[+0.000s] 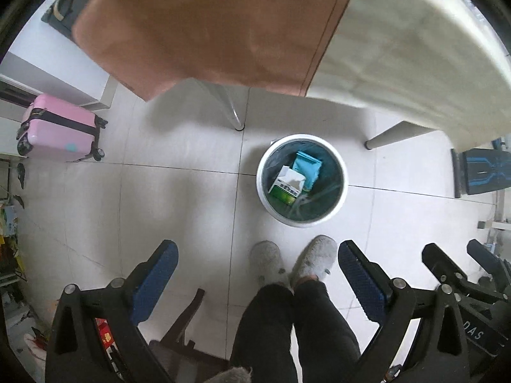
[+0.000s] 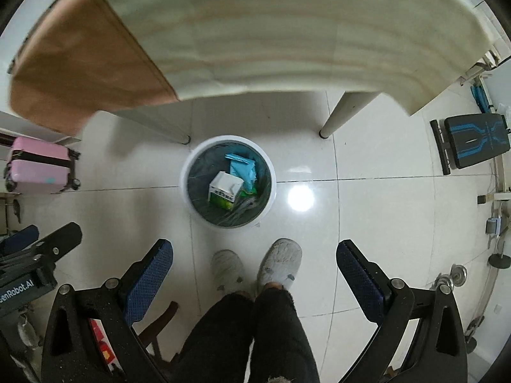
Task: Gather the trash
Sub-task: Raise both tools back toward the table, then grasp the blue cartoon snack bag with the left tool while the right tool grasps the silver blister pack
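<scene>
Both wrist views look down on a tiled floor. The left gripper (image 1: 258, 257) and the right gripper (image 2: 254, 255) hang above it with their blue-padded fingers spread wide apart and nothing between them. A white waste bin (image 1: 342, 191) with a dark liner stands on the floor just in front of the person's grey slippers (image 1: 314, 257), near the table leg (image 1: 234, 113). Inside the bin lie a white-and-green carton (image 1: 286, 185) and, beside it, a teal packet (image 1: 308, 167). A pink suitcase (image 1: 59, 127) stands well apart at left.
</scene>
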Demonstrator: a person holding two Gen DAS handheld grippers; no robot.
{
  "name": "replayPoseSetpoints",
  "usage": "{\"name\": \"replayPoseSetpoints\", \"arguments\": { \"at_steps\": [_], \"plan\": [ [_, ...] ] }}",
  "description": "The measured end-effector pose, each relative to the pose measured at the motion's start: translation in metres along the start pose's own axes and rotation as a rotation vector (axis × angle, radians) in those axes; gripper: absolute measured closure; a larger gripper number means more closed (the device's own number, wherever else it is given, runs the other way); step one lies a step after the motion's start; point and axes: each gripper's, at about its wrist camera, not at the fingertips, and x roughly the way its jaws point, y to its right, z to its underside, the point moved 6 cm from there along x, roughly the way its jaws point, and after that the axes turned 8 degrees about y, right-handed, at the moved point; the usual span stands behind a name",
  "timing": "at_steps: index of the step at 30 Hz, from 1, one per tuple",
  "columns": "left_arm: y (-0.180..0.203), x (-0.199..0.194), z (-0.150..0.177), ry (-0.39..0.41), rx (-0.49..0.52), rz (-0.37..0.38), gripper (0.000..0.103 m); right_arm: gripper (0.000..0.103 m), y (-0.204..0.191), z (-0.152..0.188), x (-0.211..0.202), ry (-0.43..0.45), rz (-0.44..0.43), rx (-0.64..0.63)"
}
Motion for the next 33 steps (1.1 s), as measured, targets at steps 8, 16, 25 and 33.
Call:
{"name": "replayPoseSetpoints", "arguments": {
  "at_steps": [8,16,25,33],
  "plan": [
    [0.006,-0.096,-0.025,0.084,0.014,0.028,0.001,0.000,0.001,-0.021,-0.105,0.045,-0.057,0.071],
    [0.047,-0.144,-0.122,0.164,0.020,0.058,0.001,0.000,0.046,-0.115,-0.182,0.150,-0.070,0.181],
    [0.118,-0.086,-0.244,0.067,0.018,0.080,0.001,0.000,0.122,-0.254,-0.161,0.139,-0.039,0.166],
    [0.152,-0.012,-0.308,-0.045,0.004,0.035,0.012,0.000,0.170,-0.387,-0.084,0.065,0.060,-0.035]
  ]
}}
